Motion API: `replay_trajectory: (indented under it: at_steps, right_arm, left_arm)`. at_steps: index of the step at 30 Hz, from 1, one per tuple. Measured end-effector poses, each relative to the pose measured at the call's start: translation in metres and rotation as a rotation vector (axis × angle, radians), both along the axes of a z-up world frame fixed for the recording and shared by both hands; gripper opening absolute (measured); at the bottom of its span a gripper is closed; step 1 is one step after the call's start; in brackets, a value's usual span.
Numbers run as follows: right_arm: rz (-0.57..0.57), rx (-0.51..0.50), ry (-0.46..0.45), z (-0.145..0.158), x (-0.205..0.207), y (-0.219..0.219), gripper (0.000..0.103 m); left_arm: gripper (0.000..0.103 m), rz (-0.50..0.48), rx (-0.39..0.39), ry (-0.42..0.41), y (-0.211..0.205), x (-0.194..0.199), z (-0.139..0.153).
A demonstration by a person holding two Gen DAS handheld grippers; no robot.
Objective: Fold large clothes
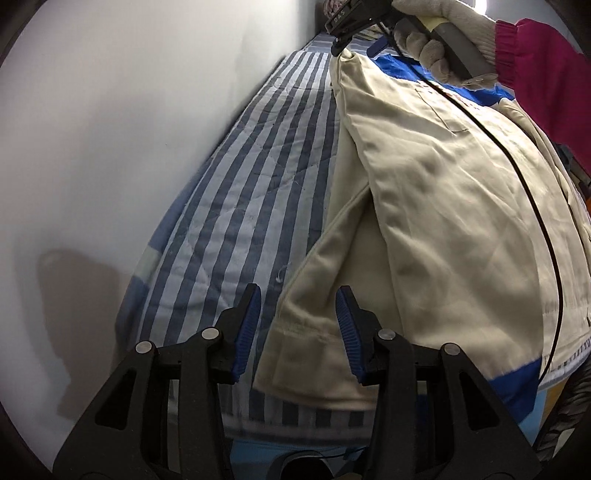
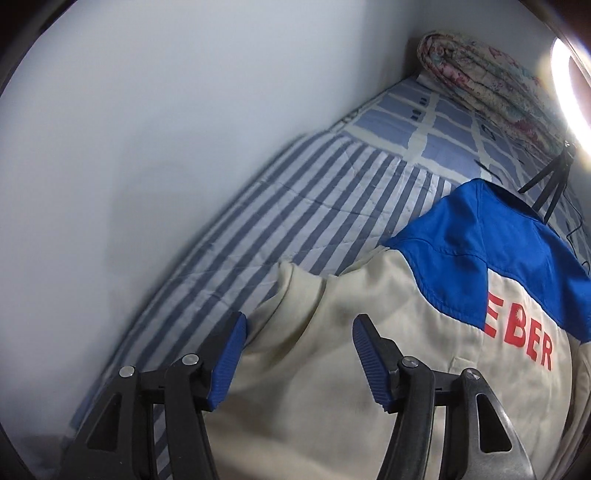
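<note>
A large cream jacket with blue panels and red letters lies on the striped bed. It also shows in the right wrist view, with its blue shoulder panel. My left gripper is open, its jaws on either side of the jacket's cream cuff, not closed on it. My right gripper is open over the cream fabric near a sleeve end. In the left wrist view the right gripper sits at the jacket's far end, held by a gloved hand.
A blue-and-white striped quilt covers the bed along a white wall. A rolled floral blanket lies at the bed's head on a checked sheet. A small tripod and bright lamp stand at right. A black cable crosses the jacket.
</note>
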State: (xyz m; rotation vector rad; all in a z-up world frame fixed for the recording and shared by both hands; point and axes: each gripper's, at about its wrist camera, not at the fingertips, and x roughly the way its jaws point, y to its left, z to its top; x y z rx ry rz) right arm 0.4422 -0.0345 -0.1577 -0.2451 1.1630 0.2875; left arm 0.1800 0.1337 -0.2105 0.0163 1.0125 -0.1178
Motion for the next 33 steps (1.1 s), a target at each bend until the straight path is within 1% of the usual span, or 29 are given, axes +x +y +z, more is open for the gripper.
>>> replay_trajectory:
  at_steps: [1,2,3,5,6,8,10,11,13,16,19,21,23,25,26,27,28,29,30,31,32,33]
  right_arm:
    - [0.004,-0.004,0.016,-0.004,0.001,-0.001,0.037]
    - [0.007,-0.006,0.042,-0.007,0.001,-0.003,0.017]
    - [0.017,-0.014,0.048,-0.007,-0.001,-0.006,0.012]
    - [0.054,-0.027,0.028,-0.002,-0.006,-0.011,0.007]
    - [0.072,-0.034,0.018,0.003,-0.008,-0.015,0.005]
    - [0.086,-0.024,-0.002,0.014,-0.010,-0.023,0.004]
    - [0.086,-0.003,-0.028,0.030,-0.011,-0.032,0.004]
    - [0.090,0.004,-0.036,0.034,-0.010,-0.034,0.004]
    - [0.092,0.005,-0.057,0.045,-0.009,-0.038,0.004]
    - [0.115,0.004,-0.072,0.048,-0.008,-0.037,0.004]
    - [0.105,0.009,-0.071,0.042,-0.005,-0.035,0.004]
    - [0.095,0.026,-0.071,0.037,0.000,-0.029,0.004]
    - [0.091,0.025,-0.079,0.031,0.004,-0.018,0.004]
    - [0.084,0.019,-0.087,0.023,0.012,-0.002,0.004]
    - [0.073,0.019,-0.090,0.017,0.017,0.007,0.004]
    - [0.061,0.025,-0.091,0.012,0.022,0.013,0.004]
    - [0.050,0.030,-0.087,0.006,0.026,0.018,0.004]
    - [0.034,0.028,-0.079,-0.002,0.030,0.024,0.004]
    - [0.027,0.018,-0.065,-0.011,0.032,0.029,0.005]
    - [0.031,0.000,-0.036,-0.020,0.034,0.035,0.006]
    - [0.035,-0.025,-0.027,-0.024,0.033,0.039,0.011]
    - [0.043,-0.057,-0.038,-0.024,0.030,0.043,0.022]
  left_arm:
    - [0.043,-0.003,-0.008,0.009,0.001,0.004,-0.001]
    - [0.043,-0.005,-0.006,0.015,0.001,0.008,-0.004]
    - [0.043,-0.006,0.000,0.016,0.000,0.010,-0.006]
    - [0.042,-0.013,0.013,0.019,-0.001,0.014,-0.010]
    - [0.030,-0.016,0.014,0.020,-0.001,0.017,-0.011]
    - [0.009,-0.017,0.009,0.041,-0.001,0.022,-0.016]
    - [0.006,-0.014,0.009,0.031,-0.002,0.023,-0.015]
    - [0.006,-0.017,0.022,0.020,-0.004,0.021,-0.013]
    - [0.005,-0.001,0.030,0.007,-0.003,0.018,-0.009]
    - [0.005,0.030,0.001,-0.001,0.003,0.015,-0.005]
    - [0.005,0.031,-0.010,-0.002,0.006,0.013,-0.004]
    - [0.006,0.064,-0.042,0.019,0.012,0.014,-0.006]
    - [0.010,0.106,-0.056,0.041,0.021,0.015,-0.009]
    - [0.011,0.127,-0.032,0.051,0.026,0.010,-0.011]
    - [0.011,0.133,-0.006,0.042,0.025,0.004,-0.011]
    - [0.011,0.138,0.035,0.031,0.023,0.002,-0.009]
    - [0.011,0.147,0.098,0.014,0.020,0.000,-0.008]
    - [0.011,0.152,0.134,0.011,0.019,0.000,-0.009]
    - [0.011,0.160,0.141,0.014,0.019,-0.001,-0.009]
    - [0.011,0.161,0.112,0.014,0.021,-0.002,-0.007]
    - [0.011,0.157,0.080,0.011,0.021,-0.004,-0.004]
    - [0.011,0.153,0.062,0.002,0.021,-0.007,0.000]
